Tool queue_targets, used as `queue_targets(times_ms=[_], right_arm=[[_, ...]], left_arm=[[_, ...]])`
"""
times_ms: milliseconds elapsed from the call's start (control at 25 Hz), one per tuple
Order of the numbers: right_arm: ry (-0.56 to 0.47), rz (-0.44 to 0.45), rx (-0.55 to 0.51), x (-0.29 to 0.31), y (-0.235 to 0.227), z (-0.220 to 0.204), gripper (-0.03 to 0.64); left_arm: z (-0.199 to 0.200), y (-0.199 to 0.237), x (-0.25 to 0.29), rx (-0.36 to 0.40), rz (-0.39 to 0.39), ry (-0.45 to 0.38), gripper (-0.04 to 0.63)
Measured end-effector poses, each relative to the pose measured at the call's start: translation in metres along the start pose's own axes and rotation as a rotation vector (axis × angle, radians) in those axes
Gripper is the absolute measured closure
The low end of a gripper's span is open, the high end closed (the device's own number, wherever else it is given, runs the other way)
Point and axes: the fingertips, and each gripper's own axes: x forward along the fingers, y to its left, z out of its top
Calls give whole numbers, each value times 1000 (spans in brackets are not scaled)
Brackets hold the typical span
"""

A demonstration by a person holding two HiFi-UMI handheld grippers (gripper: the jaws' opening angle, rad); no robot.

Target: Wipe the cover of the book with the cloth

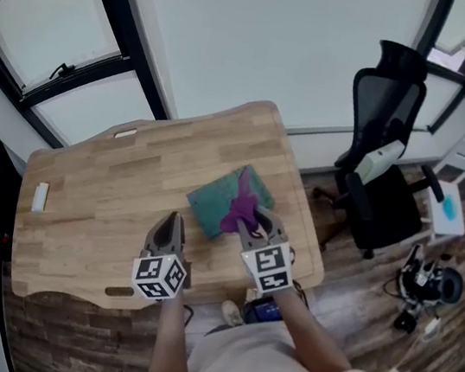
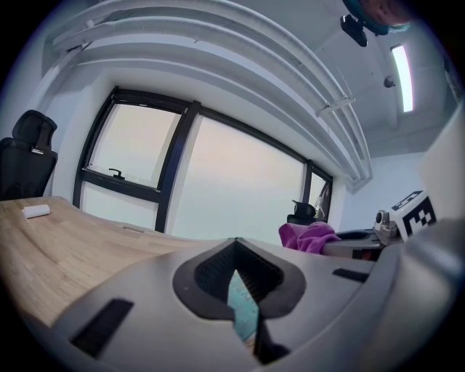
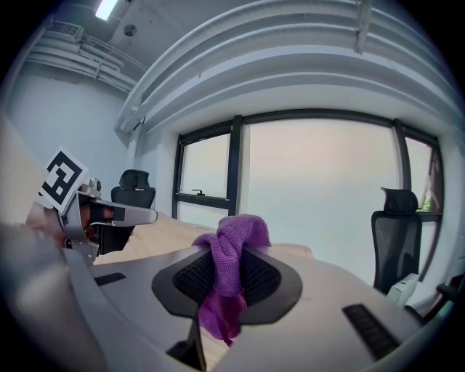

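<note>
Right hand-held gripper [image 3: 227, 251] clenched on purple cloth [image 3: 234, 236]; cloth bunched above pads, tail hanging below. Left hand-held gripper [image 2: 236, 275] jaws pressed together. Both nearly level, side by side over near part of bench [image 1: 100, 195]. Teal book [image 1: 210, 208] flat on bench, beneath cloth.

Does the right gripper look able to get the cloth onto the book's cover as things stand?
Likely yes. The right gripper is shut on the purple cloth, over the teal book in the head view; nothing shows between them, and the left gripper sits beside the book.
</note>
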Motion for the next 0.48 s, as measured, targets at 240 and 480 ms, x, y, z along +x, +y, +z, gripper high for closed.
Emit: queue_targets(times_ms=[240, 480], right_arm=[[7, 0, -1, -1, 7, -3, 541], [0, -7, -5, -1, 12, -4, 541]], left_arm=[[-1, -4, 0, 16, -19, 2, 594], [-2, -1, -2, 32, -13, 7, 594]])
